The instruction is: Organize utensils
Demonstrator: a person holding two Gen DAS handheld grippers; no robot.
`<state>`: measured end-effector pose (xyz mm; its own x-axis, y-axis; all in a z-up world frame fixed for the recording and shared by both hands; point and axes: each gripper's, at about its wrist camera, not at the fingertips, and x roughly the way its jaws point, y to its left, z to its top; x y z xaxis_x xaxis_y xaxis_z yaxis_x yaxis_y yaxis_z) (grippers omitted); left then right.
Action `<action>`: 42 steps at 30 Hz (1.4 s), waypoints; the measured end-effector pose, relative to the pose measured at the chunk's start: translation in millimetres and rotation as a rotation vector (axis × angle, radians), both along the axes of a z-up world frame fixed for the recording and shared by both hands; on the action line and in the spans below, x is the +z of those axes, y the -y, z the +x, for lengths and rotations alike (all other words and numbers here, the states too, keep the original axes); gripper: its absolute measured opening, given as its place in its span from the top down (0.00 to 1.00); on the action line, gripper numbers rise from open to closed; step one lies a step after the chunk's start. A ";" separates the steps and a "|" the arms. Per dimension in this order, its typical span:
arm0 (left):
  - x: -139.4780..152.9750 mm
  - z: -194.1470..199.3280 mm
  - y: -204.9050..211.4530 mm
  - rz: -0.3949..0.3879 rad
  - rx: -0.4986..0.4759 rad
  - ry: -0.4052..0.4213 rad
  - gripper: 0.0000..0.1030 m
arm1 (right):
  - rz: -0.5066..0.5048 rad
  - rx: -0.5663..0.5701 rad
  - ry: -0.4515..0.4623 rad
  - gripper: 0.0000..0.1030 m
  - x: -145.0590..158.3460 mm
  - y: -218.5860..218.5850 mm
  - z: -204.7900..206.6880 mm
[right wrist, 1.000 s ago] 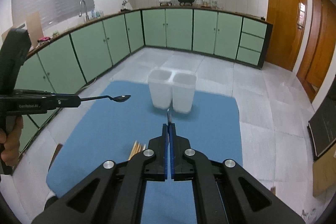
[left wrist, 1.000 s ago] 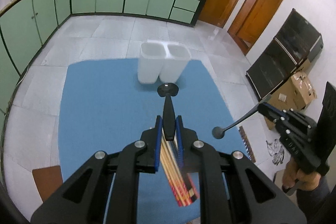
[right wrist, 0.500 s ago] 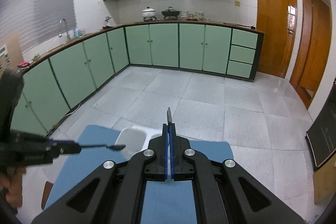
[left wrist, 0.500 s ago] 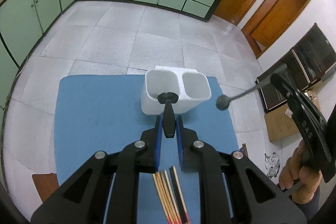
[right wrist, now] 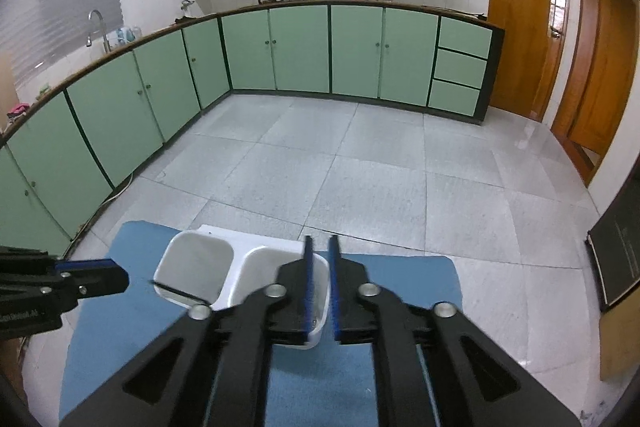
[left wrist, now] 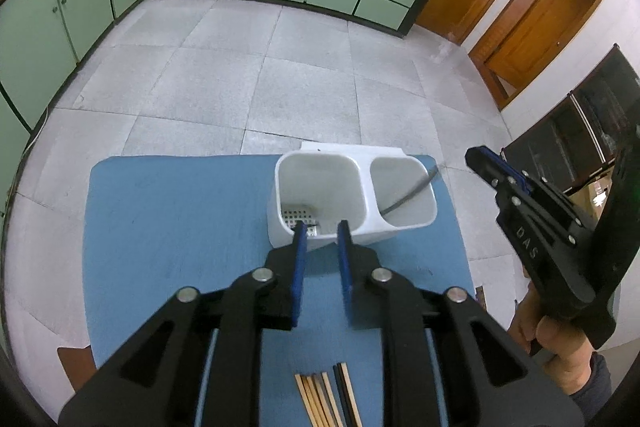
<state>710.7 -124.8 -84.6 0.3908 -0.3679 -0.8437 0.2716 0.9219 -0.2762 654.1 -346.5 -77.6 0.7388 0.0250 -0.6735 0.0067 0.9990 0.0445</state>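
Observation:
A white two-compartment utensil holder (left wrist: 362, 179) (right wrist: 236, 255) stands at the far edge of the blue mat (left wrist: 180, 227). My left gripper (left wrist: 322, 227) hangs over the near rim of its left compartment, jaws opening, nothing between them. A thin dark spoon handle (right wrist: 180, 293) leans in that left compartment. My right gripper (right wrist: 321, 247) is above the right compartment, jaws opening and empty; it also shows to the holder's right as the right gripper (left wrist: 484, 163). A grey spoon (left wrist: 408, 195) leans inside the right compartment. Several chopsticks (left wrist: 324, 399) lie on the mat's near edge.
The left gripper (right wrist: 116, 277) reaches in from the left, beside the holder. A hand (left wrist: 560, 343) holds the right tool. Green cabinets (right wrist: 304, 51) line the far wall, dark glass cabinets (left wrist: 568, 143) stand on the right, and grey floor tiles lie beyond the mat.
Both grippers moved forward over the holder and their jaws parted. The spoon each one held has left its jaws and now lies in a compartment. The chopsticks dropped back in view.

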 end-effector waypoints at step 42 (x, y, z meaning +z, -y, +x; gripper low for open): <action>-126.4 -398.4 -106.5 0.149 0.119 0.350 0.14 | 0.027 0.206 -0.044 0.64 -158.3 -77.7 -397.1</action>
<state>312.3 -18.2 -211.0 0.6971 -0.1864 -0.6923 0.2142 0.9757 -0.0470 257.0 -268.8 -235.9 0.6862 0.1910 -0.7019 -0.1954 0.9778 0.0750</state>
